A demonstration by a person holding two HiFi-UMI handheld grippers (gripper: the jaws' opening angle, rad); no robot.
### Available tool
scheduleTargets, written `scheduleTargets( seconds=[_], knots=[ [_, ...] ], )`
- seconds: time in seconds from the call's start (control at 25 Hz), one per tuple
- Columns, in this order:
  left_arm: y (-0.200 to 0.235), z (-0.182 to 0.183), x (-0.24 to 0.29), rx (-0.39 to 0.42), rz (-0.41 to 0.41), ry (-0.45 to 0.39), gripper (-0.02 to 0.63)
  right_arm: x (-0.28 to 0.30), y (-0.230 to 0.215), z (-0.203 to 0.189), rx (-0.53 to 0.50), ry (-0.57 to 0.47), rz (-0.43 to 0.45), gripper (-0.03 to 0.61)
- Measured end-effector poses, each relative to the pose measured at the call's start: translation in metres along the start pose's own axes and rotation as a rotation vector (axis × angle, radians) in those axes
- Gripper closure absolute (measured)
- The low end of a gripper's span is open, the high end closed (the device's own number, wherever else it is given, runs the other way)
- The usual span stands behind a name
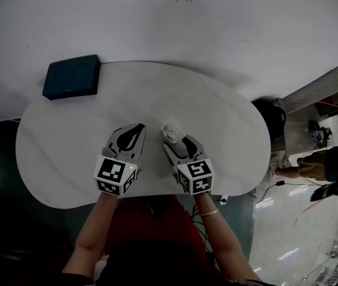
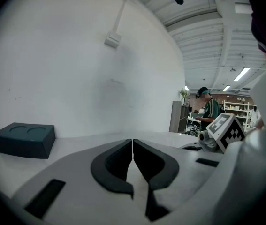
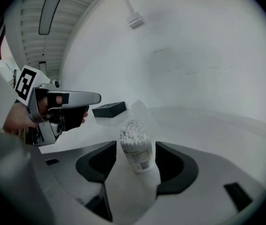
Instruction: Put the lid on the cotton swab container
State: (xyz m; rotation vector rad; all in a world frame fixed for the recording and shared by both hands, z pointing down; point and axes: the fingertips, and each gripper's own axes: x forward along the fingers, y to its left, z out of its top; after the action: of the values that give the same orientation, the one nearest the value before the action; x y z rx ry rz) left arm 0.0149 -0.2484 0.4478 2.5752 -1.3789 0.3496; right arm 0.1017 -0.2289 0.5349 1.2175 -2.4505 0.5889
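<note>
The table is a smooth, matte white slab with a rounded, bean-like outline. At its 10 o'clock edge sits a dark teal box, a squat block with softened corners and two shallow round recesses in its top.

The cotton swab container is a small clear plastic cylinder with a printed label. It is packed with swabs whose fluffy white heads bunch up at the uncovered top. It stands on the table near the 6 o'clock edge, at about 11 o'clock from the right gripper's marker cube. A faint translucent shape shows just behind it, too unclear to name.

Both grippers have pale grey, smooth plastic shells with curved black pads lining the inner faces, and each carries a cube of black-and-white square markers.

The right gripper has its fingers spread wide to either side of the container. The right gripper view shows a gap between each pad and the plastic wall, so the pads bracket the container without pressing on it.

The left gripper lies at 9 o'clock from the right one, well apart from the container. Its fingers are brought fully together, tips meeting in a thin seam, with nothing between them.
</note>
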Motion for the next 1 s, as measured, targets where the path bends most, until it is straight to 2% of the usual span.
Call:
scheduleTargets(
  seconds=[0.32, 0.44, 0.64, 0.84, 1.0],
  knots=[
    [0.002, -0.005, 0.0, -0.004, 0.021, 0.01, 0.586, 0.005, 0.0, -0.001, -0.019, 0.013, 0.015, 0.328],
    [0.004, -0.002, 0.003, 0.003, 0.021, 0.009, 0.586, 0.005, -0.001, -0.001, -0.034, 0.015, 0.012, 0.357],
    [0.004, 0.008, 0.013, 0.009, 0.008, -0.005, 0.586, 0.005, -0.001, 0.0, -0.066, 0.022, 0.014, 0.364],
    [-0.01, 0.026, 0.029, 0.024, -0.036, -0.022, 0.584, 0.006, -0.001, -0.001, -0.076, 0.026, 0.012, 0.367],
    [-0.028, 0.033, 0.052, 0.058, -0.121, 0.003, 0.584, 0.008, 0.001, -0.002, -0.081, 0.036, 0.008, 0.368]
  ],
)
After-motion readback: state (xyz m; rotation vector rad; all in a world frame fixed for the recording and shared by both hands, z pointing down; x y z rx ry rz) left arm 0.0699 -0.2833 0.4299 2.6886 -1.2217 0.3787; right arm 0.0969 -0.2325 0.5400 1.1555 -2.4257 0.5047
